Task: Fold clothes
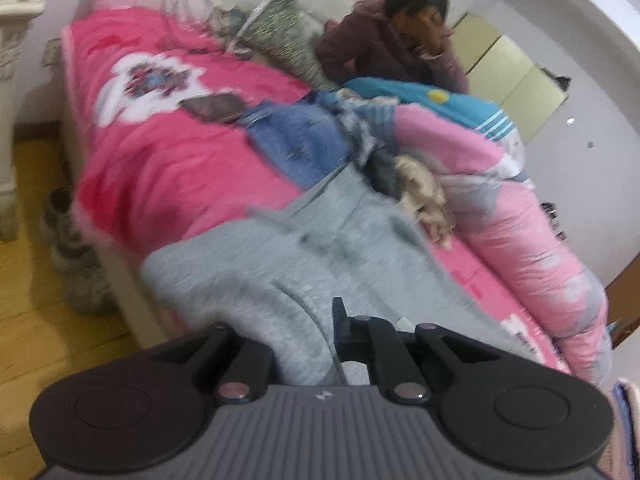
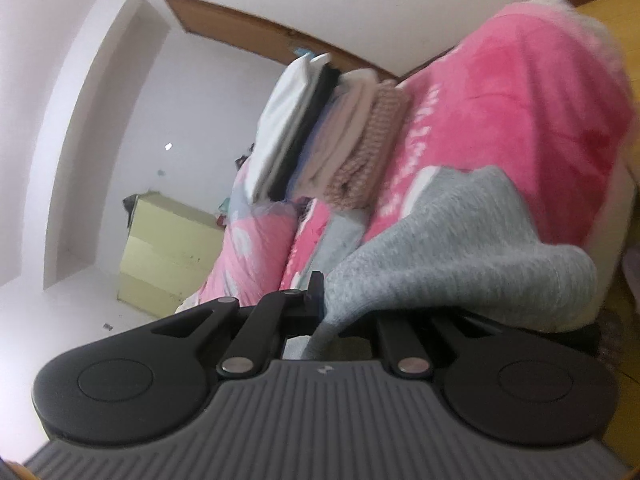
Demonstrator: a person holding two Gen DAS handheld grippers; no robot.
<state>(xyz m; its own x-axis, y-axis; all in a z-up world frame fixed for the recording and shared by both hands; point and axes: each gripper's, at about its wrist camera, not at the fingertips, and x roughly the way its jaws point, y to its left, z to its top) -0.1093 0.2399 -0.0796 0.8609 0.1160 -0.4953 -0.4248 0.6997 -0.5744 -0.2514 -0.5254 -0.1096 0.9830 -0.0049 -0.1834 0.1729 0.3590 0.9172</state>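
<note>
Both grippers pinch the grey garment (image 1: 280, 264), which lies on the pink bed (image 1: 168, 160): the left hand-held gripper (image 1: 320, 336) and the right hand-held gripper (image 2: 322, 304) are each clamped on its fabric.

Grey fabric of the grey garment (image 1: 304, 264) covers the left finger of the left tool (image 1: 324, 332), so how its jaws stand cannot be told. In the right wrist view the grey garment (image 2: 460, 248) drapes over the right finger of the right tool (image 2: 324, 300) and hides it as well. Motion blur smears the heap of clothes (image 1: 332, 140) on the bed (image 1: 160, 168); single pieces in it cannot be told apart. The shoes (image 1: 76, 248) on the floor are blurred. The folded stack (image 2: 332, 136) is soft, its layers uncountable. A sleeve (image 1: 628, 428) is cut off by the right edge.
</note>
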